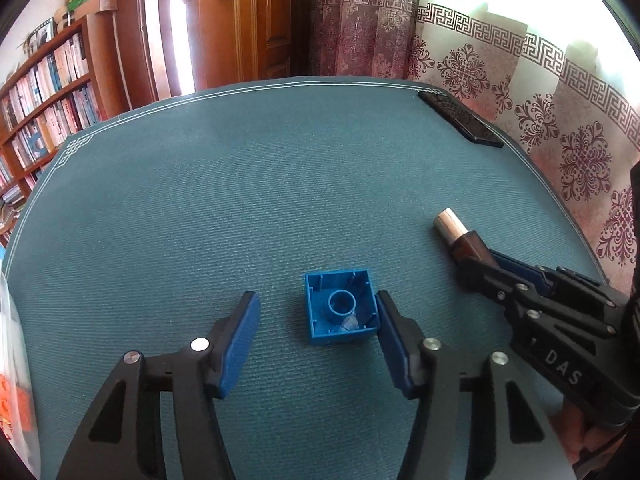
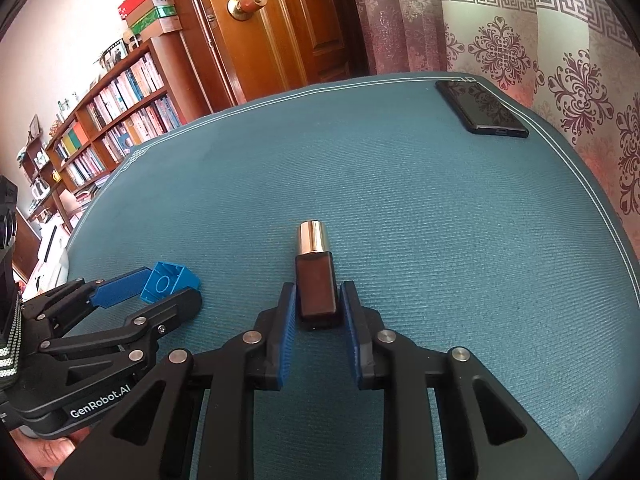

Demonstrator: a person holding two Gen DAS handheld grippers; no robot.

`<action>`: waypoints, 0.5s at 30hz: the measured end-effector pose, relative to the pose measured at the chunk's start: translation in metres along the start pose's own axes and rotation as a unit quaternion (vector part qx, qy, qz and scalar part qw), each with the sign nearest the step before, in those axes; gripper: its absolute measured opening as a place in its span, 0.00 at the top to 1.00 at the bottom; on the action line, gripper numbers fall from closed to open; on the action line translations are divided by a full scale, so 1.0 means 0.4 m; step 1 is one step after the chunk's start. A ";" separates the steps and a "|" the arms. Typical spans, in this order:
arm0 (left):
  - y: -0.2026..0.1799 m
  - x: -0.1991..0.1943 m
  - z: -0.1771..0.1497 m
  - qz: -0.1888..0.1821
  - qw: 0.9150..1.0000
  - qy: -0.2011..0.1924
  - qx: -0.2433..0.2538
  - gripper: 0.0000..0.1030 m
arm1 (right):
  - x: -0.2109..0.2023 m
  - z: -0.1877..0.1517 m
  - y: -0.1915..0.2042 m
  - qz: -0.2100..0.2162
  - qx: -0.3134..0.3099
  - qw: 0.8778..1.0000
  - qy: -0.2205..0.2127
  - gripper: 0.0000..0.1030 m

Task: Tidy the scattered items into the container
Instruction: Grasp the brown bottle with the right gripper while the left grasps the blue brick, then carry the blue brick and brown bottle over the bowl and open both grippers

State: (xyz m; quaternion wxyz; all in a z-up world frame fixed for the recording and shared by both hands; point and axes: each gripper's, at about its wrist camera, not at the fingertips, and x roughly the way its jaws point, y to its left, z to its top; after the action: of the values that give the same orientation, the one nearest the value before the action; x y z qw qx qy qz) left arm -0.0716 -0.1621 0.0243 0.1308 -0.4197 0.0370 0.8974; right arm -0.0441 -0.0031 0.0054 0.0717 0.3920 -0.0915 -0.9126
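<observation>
The blue toy brick [image 1: 341, 307] is framed by the wide-apart left gripper [image 1: 316, 334]; the brown bottle [image 2: 316, 286] is squeezed by the right gripper [image 2: 318, 318], beside the brick; if gripped loosely, the smooth bottle could be dropped.

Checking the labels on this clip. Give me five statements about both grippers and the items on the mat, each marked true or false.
1. The right gripper is closed on the brown bottle. True.
2. The blue brick lies with its hollow underside up. True.
3. The left gripper is clamped shut on the brick. False: its jaws are open, the brick sits between them.
4. The bottle has a black cap. False: the cap is shiny metal.
5. A dark phone lies at the mat's far right corner. True.
</observation>
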 end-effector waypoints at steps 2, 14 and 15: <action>-0.004 0.002 -0.001 0.004 1.000 -0.005 0.005 0.40 | 0.000 0.000 0.001 0.000 0.000 1.000 0.000 0.76; 0.008 -0.003 -0.006 0.010 1.000 -0.019 0.008 0.66 | 0.002 0.001 -0.001 -0.004 -0.001 1.000 -0.001 0.76; 0.008 -0.004 -0.008 0.010 1.000 -0.020 0.008 0.66 | 0.002 0.001 -0.001 -0.003 0.000 1.000 -0.001 0.76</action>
State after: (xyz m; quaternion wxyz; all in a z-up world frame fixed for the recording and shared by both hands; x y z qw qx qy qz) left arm -0.0691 -0.1661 0.0235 0.1259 -0.4006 0.0457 0.9064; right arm -0.0451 -0.0026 0.0049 0.0691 0.3909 -0.0903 -0.9134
